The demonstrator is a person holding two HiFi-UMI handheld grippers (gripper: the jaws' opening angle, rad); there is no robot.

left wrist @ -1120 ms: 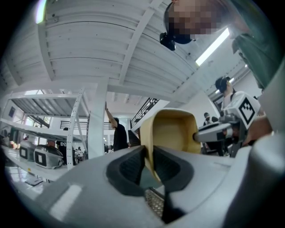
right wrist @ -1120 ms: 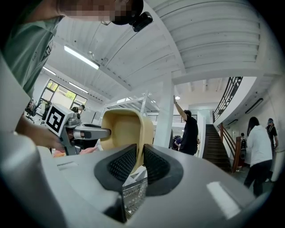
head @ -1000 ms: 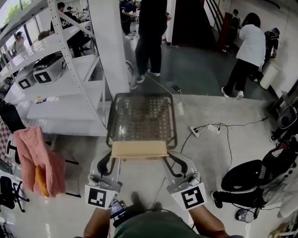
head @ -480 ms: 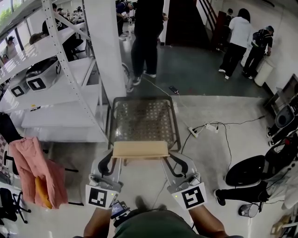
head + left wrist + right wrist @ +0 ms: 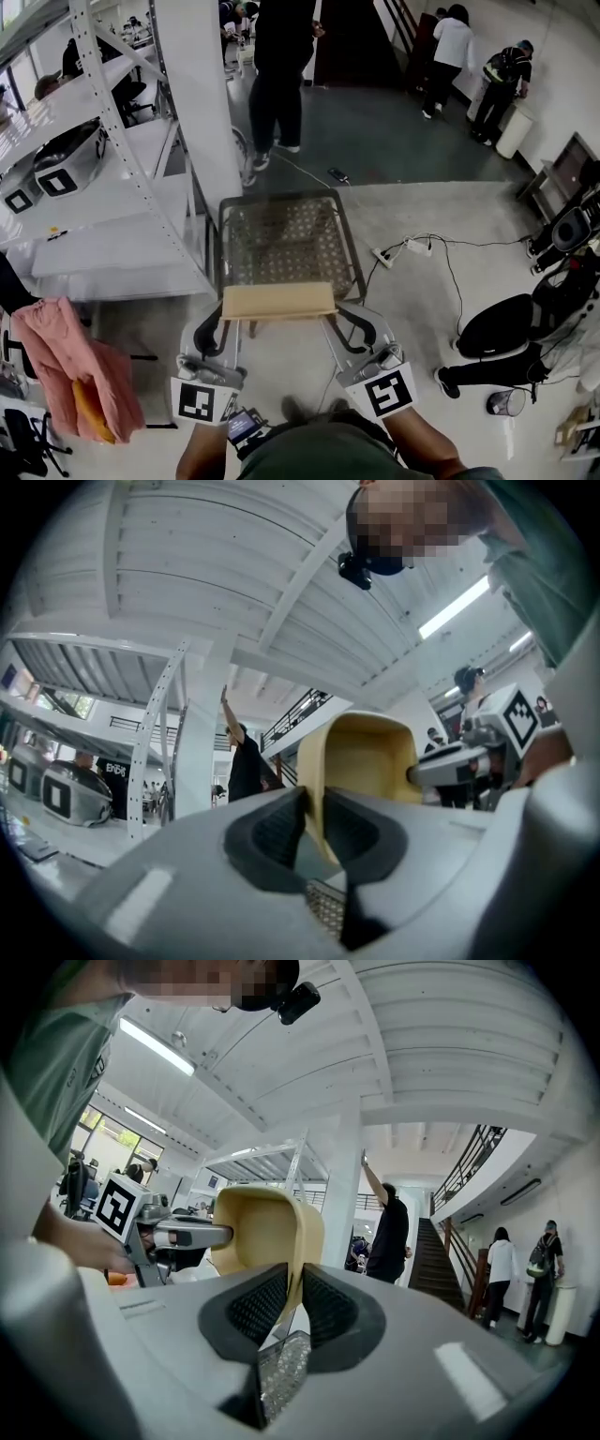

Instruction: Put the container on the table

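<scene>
A clear container [image 5: 286, 239] with a dark rim and a tan near end [image 5: 278, 300] hangs in the air in front of me, over the floor. My left gripper [image 5: 228, 317] is shut on the left corner of that tan end, and my right gripper [image 5: 334, 317] is shut on its right corner. In the left gripper view the black pads [image 5: 272, 829] pinch the thin tan wall [image 5: 361, 761]. The right gripper view shows the same: its pads [image 5: 253, 1305] press on the tan wall [image 5: 267, 1232]. No table shows in any view.
White metal shelving [image 5: 89, 202] and a white pillar [image 5: 197, 103] stand close on the left. A person in black [image 5: 272, 75] stands straight ahead. A power strip with cables [image 5: 398, 251] lies on the floor at right, beside black equipment [image 5: 511, 328]. Pink cloth [image 5: 70, 361] hangs lower left.
The room has slid past me: the shelving, the pink cloth and the floor cables have shifted in the head view. Both grippers keep the same hold on the container.
</scene>
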